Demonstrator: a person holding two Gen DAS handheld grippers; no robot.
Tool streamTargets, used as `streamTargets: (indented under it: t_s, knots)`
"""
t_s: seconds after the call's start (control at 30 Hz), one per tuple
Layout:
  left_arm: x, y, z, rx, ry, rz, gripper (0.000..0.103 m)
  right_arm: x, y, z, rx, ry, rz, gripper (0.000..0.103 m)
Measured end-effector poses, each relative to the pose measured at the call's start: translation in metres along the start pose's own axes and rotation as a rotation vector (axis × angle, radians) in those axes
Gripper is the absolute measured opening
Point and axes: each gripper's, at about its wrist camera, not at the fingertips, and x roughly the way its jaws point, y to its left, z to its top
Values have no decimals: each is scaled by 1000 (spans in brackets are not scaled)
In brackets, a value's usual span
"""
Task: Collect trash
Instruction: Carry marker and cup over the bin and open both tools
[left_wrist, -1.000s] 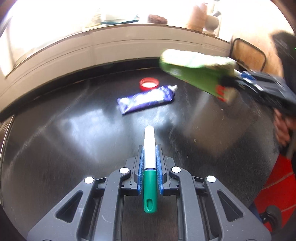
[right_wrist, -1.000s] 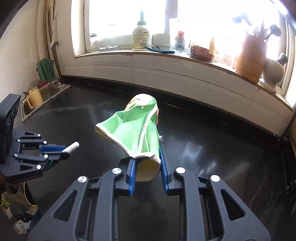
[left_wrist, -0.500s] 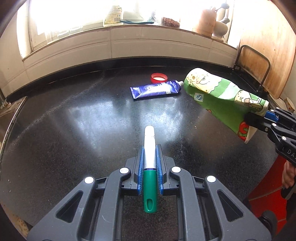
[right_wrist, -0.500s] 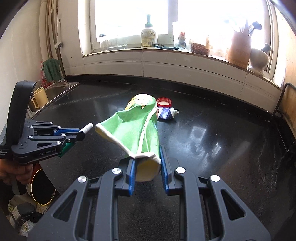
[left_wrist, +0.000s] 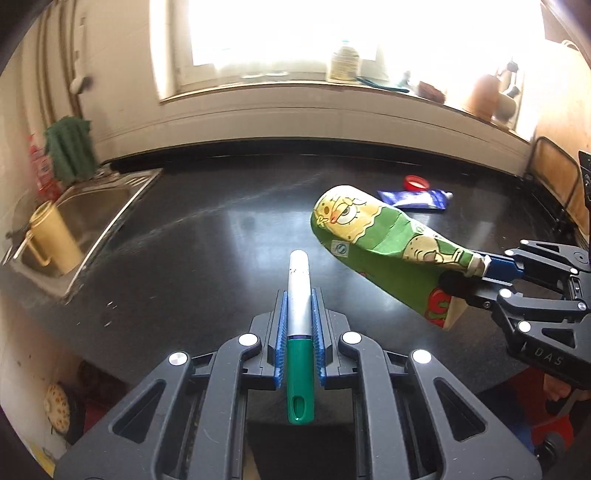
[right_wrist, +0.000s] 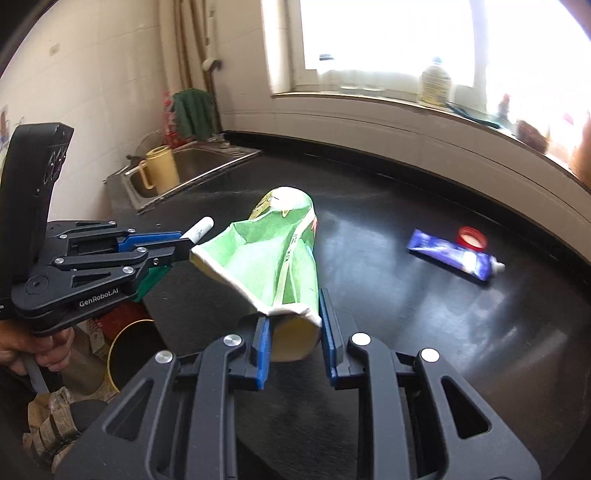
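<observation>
Since the earlier frames both views have swung toward the sink end of the room: the steel sink (left_wrist: 92, 206) and the yellow mug (left_wrist: 55, 240) in it now show in the left wrist view, and the toothpaste tube (left_wrist: 415, 199) with the red cap (left_wrist: 416, 182) beside it has slid from mid-picture to the far right of the black surface (left_wrist: 207, 258).

The left gripper (left_wrist: 299, 306) has its fingers (left_wrist: 281, 332) closed narrowly on a marker (left_wrist: 298, 314) with a green cap and a grey-white barrel; the barrel tip sticks out ahead of the blue pads. The marker is off the surface, carried in the air.

The right gripper (right_wrist: 295, 332) has its fingers (right_wrist: 263, 343) pressed on the open, torn end of a green snack bag (right_wrist: 273, 258), which hangs out ahead of it above the surface. In the left wrist view the bag (left_wrist: 384, 251) shows a yellow cartoon sponge face printed on green (plus a small round blue-and-white mark, too small to read).

Readable writing: "GenRobot.AI" on the side of the left gripper (right_wrist: 184, 243) as seen from the right wrist, and "DAS" on the right gripper's body in the left wrist view. A hand (right_wrist: 33, 350) grips the left handle. The bottle (right_wrist: 436, 85) on the windowsill carries a label that is blurred beyond reading.
</observation>
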Motion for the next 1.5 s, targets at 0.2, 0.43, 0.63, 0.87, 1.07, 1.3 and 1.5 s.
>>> streamTargets:
  t_s: [0.2, 0.43, 0.63, 0.87, 1.07, 1.3, 1.5]
  knots:
    - [-45, 87, -57, -147, 24, 201, 12, 52, 102, 12, -150, 54, 212, 23]
    - [-67, 170, -144, -337, 138, 342, 12, 104, 202, -2, -278, 176, 403, 23]
    - [-34, 213, -205, -426, 247, 356, 12, 157, 245, -25, -319, 295, 417, 24]
    - [10, 241, -254, -508, 316, 270, 12, 214, 267, -61, -343, 412, 381, 24]
    - [31, 244, -276, -547, 343, 238, 12, 240, 279, -78, -352, 456, 369, 24]
    - [41, 247, -290, -576, 350, 217, 13, 251, 286, -81, -346, 469, 364, 25]
    - [39, 248, -293, -578, 335, 243, 69, 251, 290, -81, -353, 457, 366, 60]
